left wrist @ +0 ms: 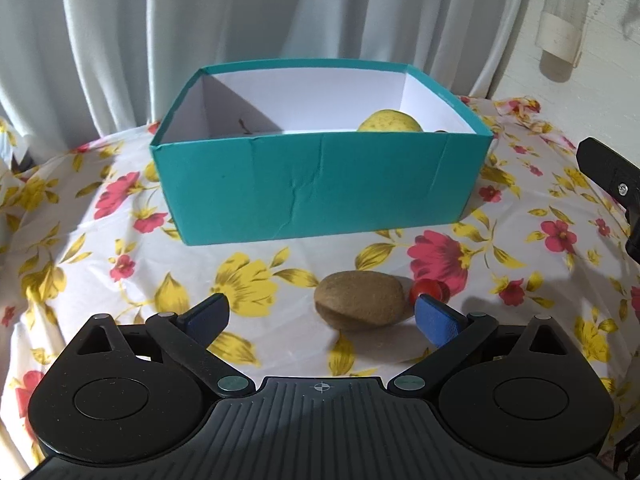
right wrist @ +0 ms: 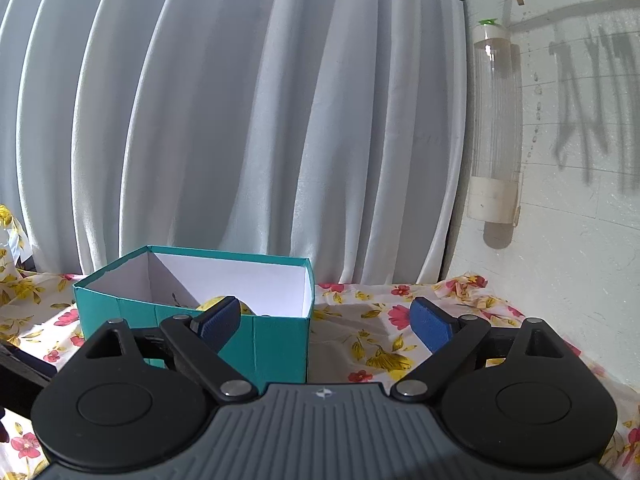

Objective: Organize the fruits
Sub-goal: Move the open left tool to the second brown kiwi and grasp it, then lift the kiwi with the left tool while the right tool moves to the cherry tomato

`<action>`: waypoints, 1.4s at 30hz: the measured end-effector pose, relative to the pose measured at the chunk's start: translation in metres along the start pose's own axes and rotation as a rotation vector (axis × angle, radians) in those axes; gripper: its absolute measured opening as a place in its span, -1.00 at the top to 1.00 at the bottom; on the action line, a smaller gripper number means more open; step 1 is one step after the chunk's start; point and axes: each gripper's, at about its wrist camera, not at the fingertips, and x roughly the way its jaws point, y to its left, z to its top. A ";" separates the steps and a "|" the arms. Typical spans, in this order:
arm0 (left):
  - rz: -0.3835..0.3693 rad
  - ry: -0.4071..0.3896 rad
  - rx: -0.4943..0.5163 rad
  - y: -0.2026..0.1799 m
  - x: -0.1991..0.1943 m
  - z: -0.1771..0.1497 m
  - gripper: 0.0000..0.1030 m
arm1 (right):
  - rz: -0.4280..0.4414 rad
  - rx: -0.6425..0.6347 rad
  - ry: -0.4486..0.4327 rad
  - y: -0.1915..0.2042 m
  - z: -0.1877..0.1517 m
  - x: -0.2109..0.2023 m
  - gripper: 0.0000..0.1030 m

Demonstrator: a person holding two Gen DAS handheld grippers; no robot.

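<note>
Left wrist view: open box (left wrist: 320,188) sits on the tablecloth (left wrist: 80,248), toward the rear of the table, with a curtain (left wrist: 200,20) hanging behind it. 1 pear (left wrist: 390,122) lies inside the box, at its right side near the front wall. In front of the box, on the cloth, lies 1 kiwi (left wrist: 360,299); 1 cherry tomato (left wrist: 426,290) sits just right of it, touching or nearly so. The left gripper (left wrist: 322,318) is nearest the camera, the kiwi between its spread fingers, no contact seen.

Right wrist view: box lies left of centre; the right gripper (right wrist: 326,322) is in front of the box's right corner, nothing between its fingers. A wall-mounted dispenser tube (right wrist: 496,128) hangs right of the curtain.
</note>
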 end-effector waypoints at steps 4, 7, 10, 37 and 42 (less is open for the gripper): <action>-0.021 -0.004 0.041 -0.011 0.013 -0.001 -0.97 | -0.026 0.021 0.012 -0.010 -0.006 -0.008 -0.80; -0.029 -0.022 0.090 -0.018 0.022 -0.004 -0.97 | -0.047 0.037 0.023 -0.017 -0.009 -0.013 -0.81; -0.024 -0.005 0.111 -0.022 0.032 -0.006 -0.97 | -0.066 0.049 0.037 -0.023 -0.012 -0.015 -0.81; -0.028 0.041 0.123 -0.026 0.073 -0.006 -0.43 | -0.084 0.078 0.094 -0.030 -0.021 -0.010 -0.81; -0.024 0.027 0.100 -0.019 0.052 -0.003 -0.42 | -0.077 0.064 0.092 -0.028 -0.022 -0.009 -0.81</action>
